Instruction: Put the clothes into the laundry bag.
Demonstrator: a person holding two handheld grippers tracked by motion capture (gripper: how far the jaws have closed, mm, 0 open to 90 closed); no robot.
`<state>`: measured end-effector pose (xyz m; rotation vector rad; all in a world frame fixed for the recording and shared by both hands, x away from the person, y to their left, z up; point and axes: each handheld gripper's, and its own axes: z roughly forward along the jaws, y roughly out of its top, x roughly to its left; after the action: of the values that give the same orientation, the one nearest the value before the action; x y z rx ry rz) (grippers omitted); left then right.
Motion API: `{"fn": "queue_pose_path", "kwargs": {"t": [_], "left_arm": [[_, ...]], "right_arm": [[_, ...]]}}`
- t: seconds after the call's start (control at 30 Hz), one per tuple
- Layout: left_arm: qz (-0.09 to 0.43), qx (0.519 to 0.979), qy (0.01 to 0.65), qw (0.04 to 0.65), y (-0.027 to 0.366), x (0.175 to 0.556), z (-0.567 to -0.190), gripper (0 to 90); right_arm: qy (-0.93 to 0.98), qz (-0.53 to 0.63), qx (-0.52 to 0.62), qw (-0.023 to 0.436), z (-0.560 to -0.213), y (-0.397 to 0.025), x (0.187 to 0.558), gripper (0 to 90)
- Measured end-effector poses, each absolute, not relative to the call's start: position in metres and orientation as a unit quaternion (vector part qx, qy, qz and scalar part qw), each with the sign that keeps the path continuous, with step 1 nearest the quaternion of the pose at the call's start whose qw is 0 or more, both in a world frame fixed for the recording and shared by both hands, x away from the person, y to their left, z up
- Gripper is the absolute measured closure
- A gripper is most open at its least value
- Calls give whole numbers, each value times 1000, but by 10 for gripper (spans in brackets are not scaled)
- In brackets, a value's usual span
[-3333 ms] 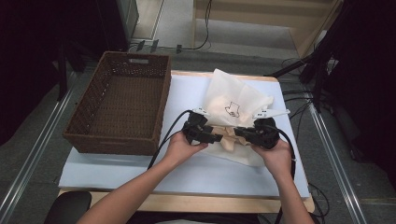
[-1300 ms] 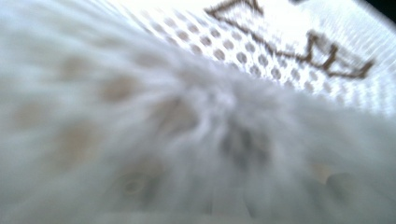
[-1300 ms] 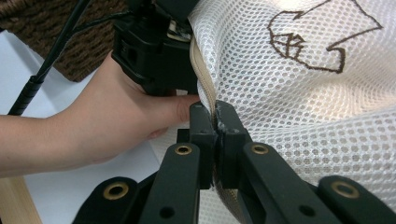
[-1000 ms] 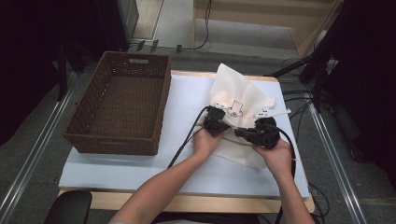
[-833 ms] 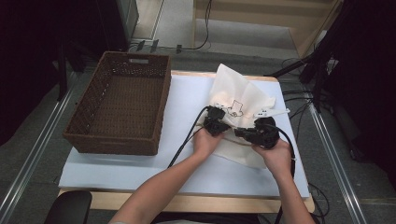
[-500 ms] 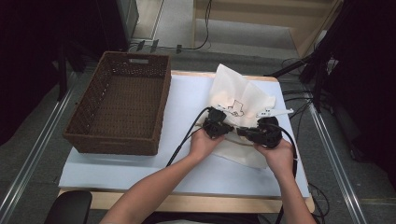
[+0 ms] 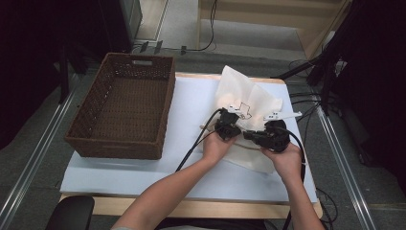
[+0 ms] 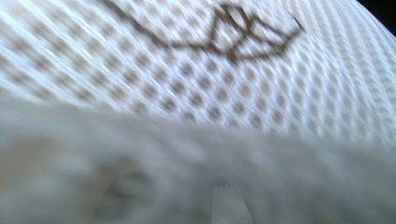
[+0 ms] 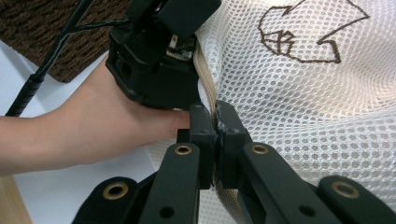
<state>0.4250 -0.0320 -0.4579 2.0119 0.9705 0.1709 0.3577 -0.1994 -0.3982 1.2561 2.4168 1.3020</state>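
A white mesh bag with a brown outline emblem lies on the pale mat at the table's right half. My right gripper is shut on the bag's beige edge trim, and in the high view it sits at the bag's near side. My left gripper is just left of it, its black body pressed against the same trim. Its jaws are hidden by the cloth. In the left gripper view the bag's mesh drapes blurred right over the lens.
A brown wicker basket with nothing in it stands on the mat's left half, and its corner also appears in the right gripper view. Bare pale mat lies between basket and bag. Cables trail from both grippers toward the near edge.
The left gripper has moved right along the bag's edge, close to the right gripper. The bag has bunched and shifted slightly right. The right gripper has barely moved.
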Motion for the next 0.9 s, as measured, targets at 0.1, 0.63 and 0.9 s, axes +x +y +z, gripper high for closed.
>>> {"fn": "queue_pose_path", "kwargs": {"t": [0.1,0.63,0.9], "left_arm": [[86,807,393,433,-34,427,-455,900],[54,793,451,406,-25,445,-463,900],[15,820,427,381,-11,436,-451,860]], "right_arm": [[799,433,413,62,-397,-200,356,890],[797,425,425,56,-404,-200,362,891],[795,430,424,56,-404,-203,363,889]]}}
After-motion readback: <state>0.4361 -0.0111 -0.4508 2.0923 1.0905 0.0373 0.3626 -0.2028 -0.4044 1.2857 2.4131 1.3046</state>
